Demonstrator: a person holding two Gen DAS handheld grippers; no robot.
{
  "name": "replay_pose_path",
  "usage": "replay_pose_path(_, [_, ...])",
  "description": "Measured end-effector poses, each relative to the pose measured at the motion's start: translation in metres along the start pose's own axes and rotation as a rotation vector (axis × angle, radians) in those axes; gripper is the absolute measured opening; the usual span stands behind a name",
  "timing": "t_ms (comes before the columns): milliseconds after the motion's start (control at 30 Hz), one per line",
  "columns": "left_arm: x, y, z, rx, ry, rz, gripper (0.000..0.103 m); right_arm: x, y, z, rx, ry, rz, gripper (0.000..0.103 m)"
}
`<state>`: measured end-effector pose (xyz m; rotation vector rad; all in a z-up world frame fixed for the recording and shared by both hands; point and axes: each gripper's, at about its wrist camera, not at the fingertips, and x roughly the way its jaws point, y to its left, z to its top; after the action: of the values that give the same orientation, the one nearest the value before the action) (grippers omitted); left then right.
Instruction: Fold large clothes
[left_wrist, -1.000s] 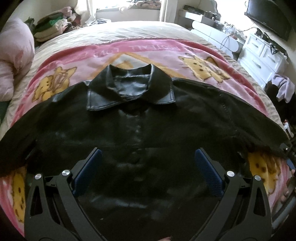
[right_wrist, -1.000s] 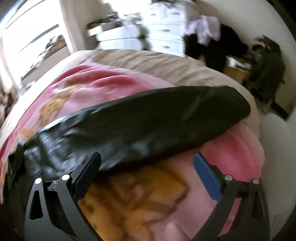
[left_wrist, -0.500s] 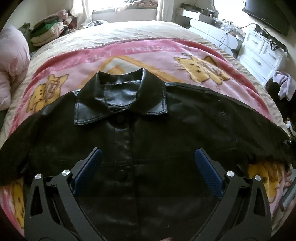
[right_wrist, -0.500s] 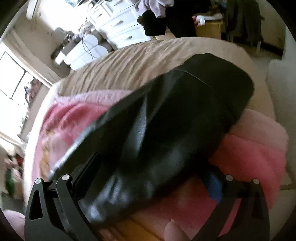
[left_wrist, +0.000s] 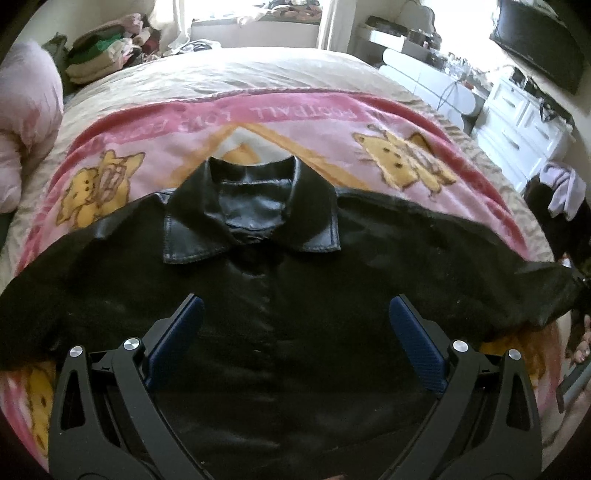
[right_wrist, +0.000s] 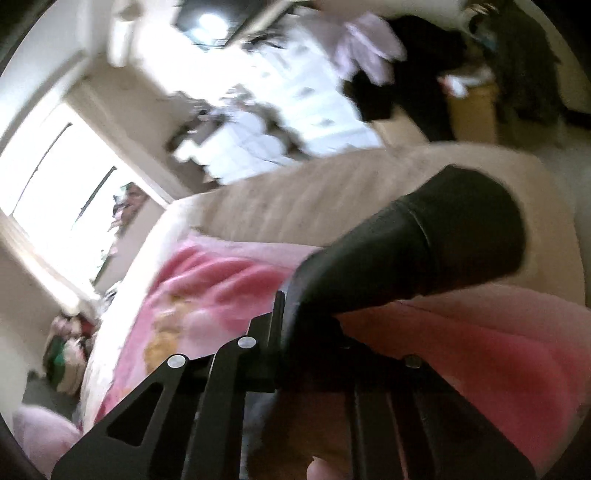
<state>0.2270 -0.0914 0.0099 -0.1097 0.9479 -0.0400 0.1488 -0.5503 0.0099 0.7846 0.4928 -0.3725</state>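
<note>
A black leather jacket (left_wrist: 406, 251) lies front up and spread flat on a pink cartoon blanket (left_wrist: 295, 114), its collar (left_wrist: 251, 214) toward the far side. My left gripper (left_wrist: 295, 325) hovers open above the jacket's front, blue pads wide apart with nothing between them. One sleeve runs to the right edge of the left wrist view. In the blurred, tilted right wrist view, my right gripper (right_wrist: 306, 314) has its jaws closed together on that black sleeve (right_wrist: 424, 251), whose cuff end sticks out up and to the right, lifted off the blanket.
The blanket lies on a beige bed cover (left_wrist: 240, 74). A pink pillow (left_wrist: 26, 122) and a pile of folded clothes (left_wrist: 99, 55) sit at the far left. A white dresser (left_wrist: 524, 125) and a dark screen (left_wrist: 539, 40) stand right of the bed. Fingers of a hand (left_wrist: 581, 350) show at the right edge.
My right gripper went from wide open around the sleeve to shut on it, then rose and rolled. My left gripper drew back and up a little, staying open.
</note>
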Motion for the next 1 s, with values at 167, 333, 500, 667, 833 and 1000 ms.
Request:
replay_pose_path(167, [-0.017, 0.022, 0.010, -0.060, -0.022, -0.052, 0.094, -0.014, 0.073, -0.001, -0.139, -0.011, 0.134, 0.009])
replay_pose_path(333, [-0.035, 0.051, 0.019, -0.124, -0.040, -0.105, 0.094, -0.032, 0.154, -0.025, -0.288, 0.001, 0.286, 0.009])
replay_pose_path(500, [-0.056, 0.087, 0.025, -0.194, -0.069, -0.178, 0.094, -0.052, 0.225, -0.066, -0.452, 0.034, 0.442, 0.009])
replay_pose_path(667, [-0.076, 0.127, 0.026, -0.278, -0.105, -0.257, 0.094, -0.065, 0.279, -0.122, -0.633, 0.071, 0.570, 0.009])
replay_pose_path(833, [-0.091, 0.166, 0.019, -0.343, -0.146, -0.292, 0.094, -0.066, 0.308, -0.176, -0.737, 0.152, 0.638, 0.009])
replay_pose_path(1000, [-0.100, 0.201, 0.007, -0.419, -0.171, -0.326, 0.094, -0.067, 0.330, -0.234, -0.830, 0.235, 0.679, 0.009])
